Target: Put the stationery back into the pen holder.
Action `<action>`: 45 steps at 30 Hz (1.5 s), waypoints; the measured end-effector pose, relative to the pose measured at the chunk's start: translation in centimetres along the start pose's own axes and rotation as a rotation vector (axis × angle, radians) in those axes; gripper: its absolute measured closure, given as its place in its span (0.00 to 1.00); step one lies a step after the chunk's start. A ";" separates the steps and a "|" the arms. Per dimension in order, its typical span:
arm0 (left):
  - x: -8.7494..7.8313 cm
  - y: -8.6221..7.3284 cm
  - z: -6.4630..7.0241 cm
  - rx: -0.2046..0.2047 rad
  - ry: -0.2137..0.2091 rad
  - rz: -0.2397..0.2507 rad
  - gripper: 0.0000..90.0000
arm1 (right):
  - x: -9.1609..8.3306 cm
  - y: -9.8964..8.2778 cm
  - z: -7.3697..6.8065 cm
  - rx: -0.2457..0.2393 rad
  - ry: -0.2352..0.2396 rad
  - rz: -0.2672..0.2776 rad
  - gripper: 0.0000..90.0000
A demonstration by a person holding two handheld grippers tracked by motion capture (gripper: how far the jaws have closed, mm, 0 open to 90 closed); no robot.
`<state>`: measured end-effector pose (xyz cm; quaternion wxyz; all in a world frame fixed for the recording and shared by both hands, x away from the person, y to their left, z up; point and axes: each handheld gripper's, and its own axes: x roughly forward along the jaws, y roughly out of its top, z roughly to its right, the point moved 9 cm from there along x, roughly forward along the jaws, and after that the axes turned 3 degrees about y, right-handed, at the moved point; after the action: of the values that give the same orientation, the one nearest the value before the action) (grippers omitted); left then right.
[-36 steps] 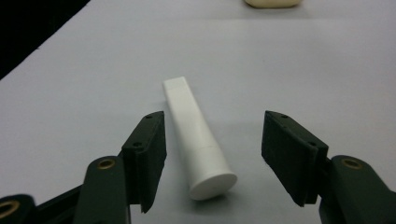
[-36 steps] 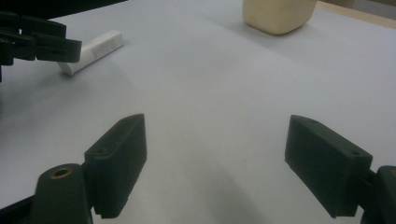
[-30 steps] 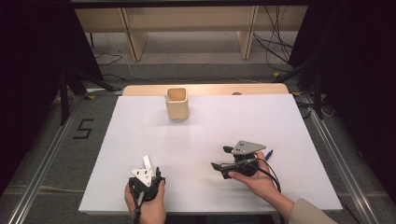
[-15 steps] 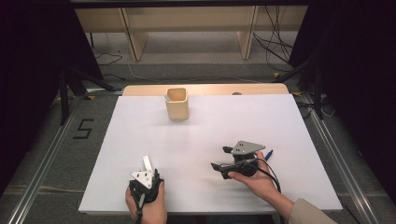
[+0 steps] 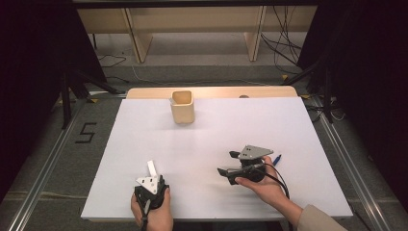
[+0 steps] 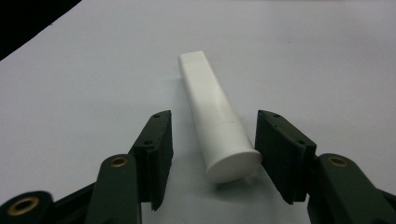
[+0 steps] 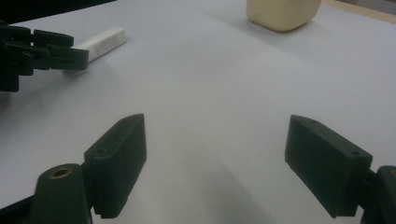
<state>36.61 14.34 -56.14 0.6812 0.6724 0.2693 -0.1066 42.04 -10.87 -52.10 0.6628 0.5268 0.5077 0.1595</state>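
White tube (image 6: pixel 215 122) lies flat on the white tabletop (image 5: pixel 216 139) near its front edge, cap end between the left gripper (image 6: pixel 212 154) fingers, which have just been closing, one touching the cap, the other clear; right gripper (image 7: pixel 215 163) fingers apart, empty.

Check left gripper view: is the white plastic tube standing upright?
No, the white plastic tube lies flat on the white table between the open left claw jaws.
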 end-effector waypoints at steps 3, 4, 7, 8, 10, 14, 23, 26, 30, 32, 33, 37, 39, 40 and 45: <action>0.1 0.0 0.0 -0.001 0.000 -0.002 0.52 | 0.0 0.0 0.0 0.001 -0.002 -0.005 0.24; 0.1 -0.1 0.0 -0.001 -0.001 -0.004 0.52 | 0.0 0.0 0.0 0.001 -0.001 -0.005 0.24; 0.3 -0.1 0.0 -0.011 -0.003 -0.008 0.53 | 0.0 0.0 0.0 0.001 -0.002 -0.004 0.24; 0.4 -0.1 0.0 -0.015 -0.004 -0.013 0.53 | 0.0 0.0 0.0 0.001 -0.002 -0.004 0.24; 0.5 -0.1 0.0 -0.019 -0.005 -0.018 0.53 | 0.0 0.0 0.0 0.000 -0.001 -0.005 0.24; 0.5 -0.1 0.0 -0.020 -0.006 -0.017 0.55 | 0.0 0.0 0.0 0.000 -0.002 -0.004 0.24; 0.4 -0.2 0.1 -0.015 -0.013 -0.019 0.60 | 0.0 0.0 0.0 0.001 -0.002 -0.004 0.24; 0.4 -0.2 0.2 -0.018 -0.017 -0.016 0.63 | 0.0 0.0 0.0 0.001 -0.002 -0.004 0.24; 0.3 -0.2 0.3 -0.024 -0.022 -0.016 0.66 | 0.0 0.0 0.0 0.000 -0.002 -0.004 0.24; 0.3 -0.2 0.3 -0.026 -0.018 -0.011 0.67 | 0.0 0.0 0.0 0.000 -0.002 -0.004 0.24; 0.3 -0.2 0.3 -0.030 -0.018 -0.011 0.67 | 0.0 0.0 0.0 0.002 0.000 0.000 0.24; 0.3 -0.2 0.3 -0.028 -0.020 -0.014 0.67 | 0.0 0.0 0.0 0.001 -0.002 -0.005 0.24; 0.3 -0.3 0.3 -0.022 -0.027 -0.017 0.69 | 0.0 0.0 0.0 0.001 -0.002 -0.004 0.24; 0.3 -0.3 0.3 -0.022 -0.028 -0.016 0.70 | 0.0 0.0 0.0 0.001 -0.001 0.000 0.24; 0.3 -0.3 0.3 -0.025 -0.028 -0.011 0.71 | 0.0 0.0 -0.1 0.001 0.000 0.004 0.24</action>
<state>36.74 14.05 -56.55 0.6927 0.6606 0.2649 -0.1162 42.00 -10.83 -52.05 0.6623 0.5282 0.5066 0.1606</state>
